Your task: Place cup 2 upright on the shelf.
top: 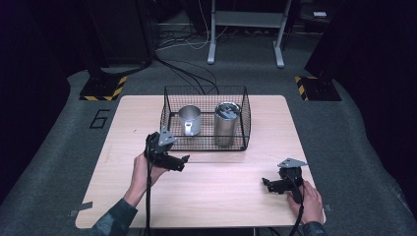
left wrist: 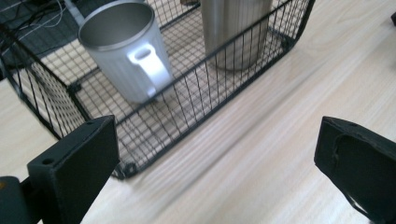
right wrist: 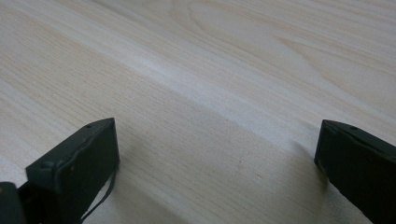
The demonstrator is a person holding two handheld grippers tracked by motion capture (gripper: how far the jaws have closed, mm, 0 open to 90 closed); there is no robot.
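A black wire basket stands at the back middle of the wooden table. Inside it a grey metal mug with a handle stands upright on the left. A taller steel tumbler stands to its right. My left gripper hovers open just in front of the basket's near left corner, nothing between its jaws. My right gripper rests open near the table's front right, over bare wood.
Beyond the table, cables run over the grey floor toward a metal stand. Yellow-black striped floor plates lie at both far corners. A "6" is marked on the floor at left.
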